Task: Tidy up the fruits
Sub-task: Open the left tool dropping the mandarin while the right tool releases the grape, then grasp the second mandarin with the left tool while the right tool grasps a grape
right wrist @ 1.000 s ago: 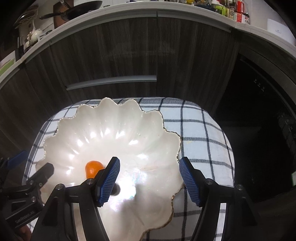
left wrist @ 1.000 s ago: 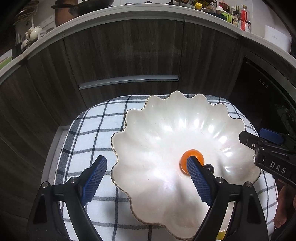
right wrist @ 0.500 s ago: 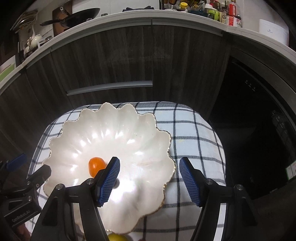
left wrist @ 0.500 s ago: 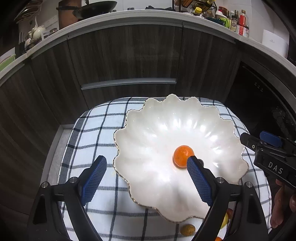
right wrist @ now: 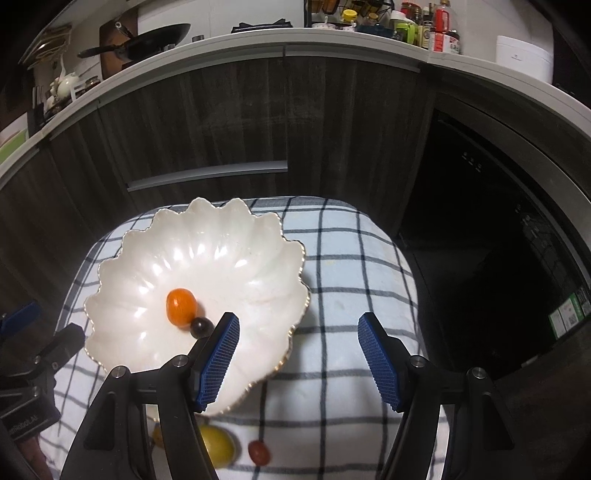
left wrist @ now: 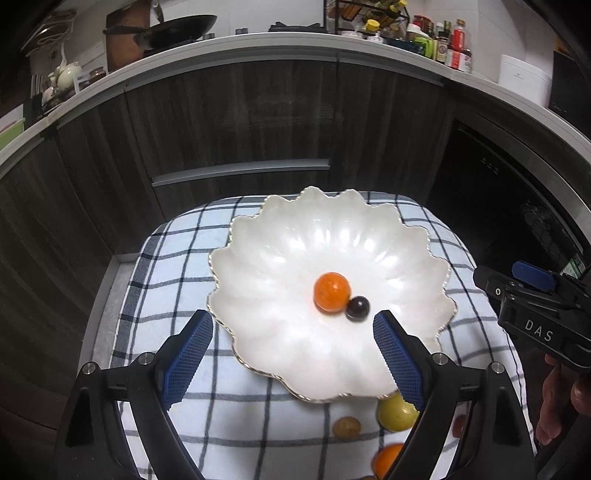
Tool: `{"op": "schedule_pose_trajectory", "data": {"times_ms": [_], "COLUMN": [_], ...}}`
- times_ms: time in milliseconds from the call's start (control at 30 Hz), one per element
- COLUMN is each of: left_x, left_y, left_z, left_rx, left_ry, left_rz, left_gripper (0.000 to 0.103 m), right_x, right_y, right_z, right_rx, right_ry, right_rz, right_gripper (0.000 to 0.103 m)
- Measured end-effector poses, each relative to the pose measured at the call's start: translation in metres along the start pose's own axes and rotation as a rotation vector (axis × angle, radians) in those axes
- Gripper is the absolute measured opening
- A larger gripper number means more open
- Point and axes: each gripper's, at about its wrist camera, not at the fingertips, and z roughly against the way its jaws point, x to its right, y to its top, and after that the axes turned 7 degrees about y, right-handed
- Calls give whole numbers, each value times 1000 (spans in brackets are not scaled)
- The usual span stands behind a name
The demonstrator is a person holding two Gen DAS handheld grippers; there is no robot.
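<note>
A white scalloped bowl [left wrist: 280, 236] [right wrist: 140, 258] sits on a checked cloth. Inside it lie an orange fruit [left wrist: 331, 291] [right wrist: 180, 305] and a small dark grape [left wrist: 357, 307] [right wrist: 200, 326], touching each other. In front of the bowl on the cloth lie a yellow-green fruit [left wrist: 395, 411] [right wrist: 218, 445], a small brown fruit [left wrist: 346, 427], another orange fruit [left wrist: 388, 459] and a small red fruit [right wrist: 258, 452]. My left gripper [left wrist: 291, 350] hangs open over the bowl's near rim, holding nothing. My right gripper [right wrist: 297, 358] is open above the bowl's right edge, also holding nothing.
The checked cloth [left wrist: 177, 258] [right wrist: 351, 258] covers a small table in front of dark wooden cabinets [left wrist: 240, 122]. A counter above carries a wok [left wrist: 173, 27], bottles [left wrist: 443, 44] and a white box [left wrist: 522, 75]. A dark oven front [right wrist: 480, 221] stands to the right. A person's fingers [left wrist: 554, 406] hold the right gripper.
Both grippers have drawn back and up from the bowl, so it looks smaller. The dark grape and the loose fruits in front of the bowl have come into view.
</note>
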Motion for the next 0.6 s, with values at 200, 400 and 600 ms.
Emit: {"op": "schedule_pose_trajectory", "data": {"times_ms": [200, 400, 600], "left_x": [12, 22, 29], "left_y": [-12, -28, -45], "left_z": [7, 12, 20], "left_rx": [-5, -19, -23], "left_ry": [-21, -37, -47], "left_rz": [-21, -46, -71], "left_gripper": [89, 89, 89], "right_x": [11, 16, 18], "right_y": [-12, -28, -45], "right_z": [15, 27, 36], "right_rx": [9, 15, 21], "right_ry": [-8, -18, -28], "right_rz": [-8, -3, 2], "right_gripper": [68, 68, 68]}}
